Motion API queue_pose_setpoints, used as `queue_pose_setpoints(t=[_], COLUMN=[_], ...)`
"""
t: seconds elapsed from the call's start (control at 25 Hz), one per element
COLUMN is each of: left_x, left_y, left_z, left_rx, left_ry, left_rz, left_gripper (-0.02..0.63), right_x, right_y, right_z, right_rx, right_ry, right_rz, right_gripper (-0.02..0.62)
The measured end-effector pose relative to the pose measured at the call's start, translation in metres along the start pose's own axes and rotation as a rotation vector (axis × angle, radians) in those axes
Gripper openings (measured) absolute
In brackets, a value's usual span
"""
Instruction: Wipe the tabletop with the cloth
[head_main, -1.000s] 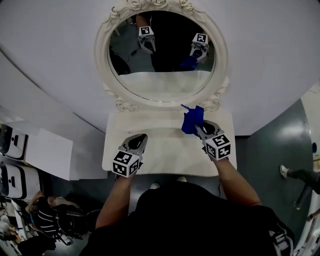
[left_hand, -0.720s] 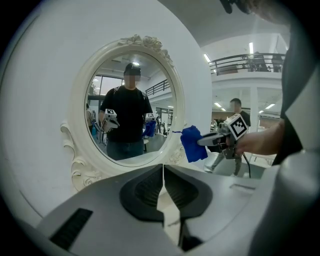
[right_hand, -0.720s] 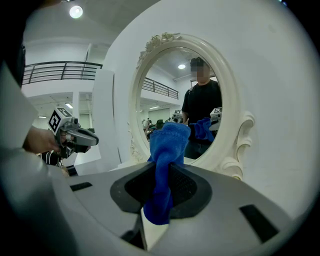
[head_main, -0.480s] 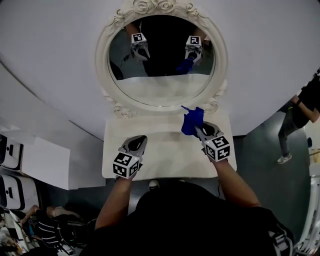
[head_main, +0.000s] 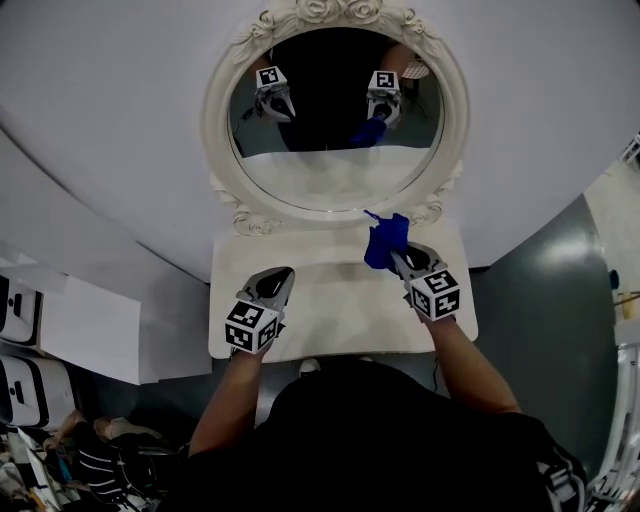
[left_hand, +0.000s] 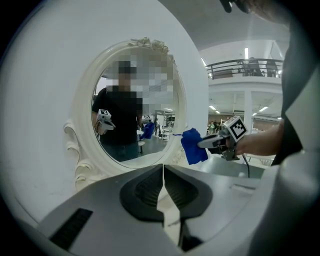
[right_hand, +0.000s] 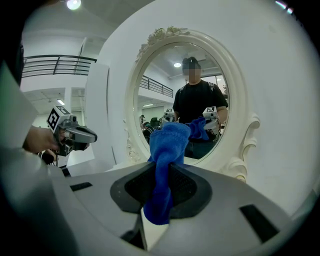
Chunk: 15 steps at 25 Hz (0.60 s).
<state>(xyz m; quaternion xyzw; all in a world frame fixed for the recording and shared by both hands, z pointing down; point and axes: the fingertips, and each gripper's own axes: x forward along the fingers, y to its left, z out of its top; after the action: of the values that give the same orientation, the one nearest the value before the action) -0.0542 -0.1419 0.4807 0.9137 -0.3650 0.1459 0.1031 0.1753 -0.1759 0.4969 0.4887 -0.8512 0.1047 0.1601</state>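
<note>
Hardly anything has shifted in the last second. Both grippers hang where they were, and only their reflections have crept higher in the oval mirror (head_main: 336, 115).

The mirror stands at 12 o'clock behind the white tabletop (head_main: 340, 305), which is bare but for the tools over it. The left gripper (head_main: 279, 277) hovers over the 8 o'clock side, its jaws closed together on nothing. The right gripper (head_main: 399, 259) is over the far corner at 1 o'clock, its jaws pinched tight on the blue cloth (head_main: 386, 241).

The cloth sits bunched beyond the jaw tips, its long axis running along them from 6 to 12. It seems to hang clear of the surface by the mirror's base. The unwiped top lies below it and off toward 7 o'clock, so I judge that the right hand has to bring it down first.
</note>
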Motion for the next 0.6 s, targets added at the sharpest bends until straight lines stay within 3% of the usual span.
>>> queue_pose_setpoints(t=[0.12,0.32,0.6], left_x=[-0.01,-0.036,-0.097], left_y=[0.009,0.033,0.084], left_z=[-0.002,-0.015,-0.047], left_rx=[-0.007,-0.034,-0.094], left_ry=[-0.007,-0.009,-0.002], left_rz=[0.008,0.053,0.176], left_gripper=[0.012,0.012,0.012], right_x=[0.012,0.056,0.134], right_y=[0.013,0.049,0.127], right_z=[-0.001,-0.007,-0.03], right_rx=[0.017,0.118,0.159], right_ry=[0.014,0.053,0.159], right_rz=[0.025,0.142,0.292], right_gripper=[0.061,0.061,0.061])
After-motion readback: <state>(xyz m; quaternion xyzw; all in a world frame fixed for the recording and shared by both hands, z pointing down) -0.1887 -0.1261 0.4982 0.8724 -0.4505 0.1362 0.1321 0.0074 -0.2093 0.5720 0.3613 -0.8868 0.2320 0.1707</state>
